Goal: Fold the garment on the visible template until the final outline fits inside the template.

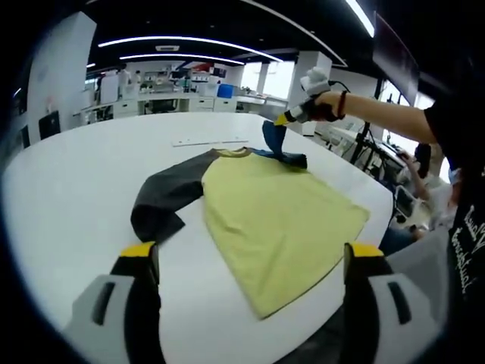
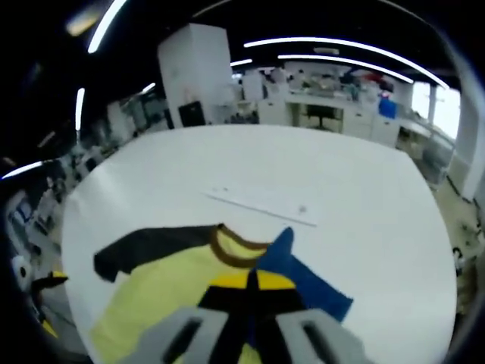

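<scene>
shirt: yellow body, brown collar, lying flat on the white table [image 1: 68, 189]; shirt [image 1: 276, 220] seen from the left gripper view with its collar toward 12 o'clock and its hem toward 6 o'clock.
long axis: collar to hem, running from about 11 o'clock down to 5 o'clock in the left gripper view.
dark sleeve: dark sleeve [image 1: 163, 199] spread flat to 9 o'clock of the body, cuff nearest the left claw.
blue sleeve: blue sleeve [image 1: 274, 140] at 1 o'clock of the body, lifted off the table at its end; in the right gripper view it lies at 3 o'clock of the collar.
right claw: right claw [image 2: 251, 282] with its yellow-tipped jaws pressed together on the blue sleeve; in the left gripper view a hand carries it above the far shoulder.
left claw: left claw [image 1: 250, 262] with jaws standing wide apart, holding nothing, hovering over the hem end.
template: a pale strip [image 2: 261, 206] lies on the table beyond the collar, at 12 o'clock; whether it is the template outline I cannot tell.
deciding relation: the held sleeve lies at 1 o'clock of the body, so the fold likely goes across toward 9 o'clock, over the long axis.
nearer arm: right for the blue sleeve; left for the dark sleeve and hem.
</scene>
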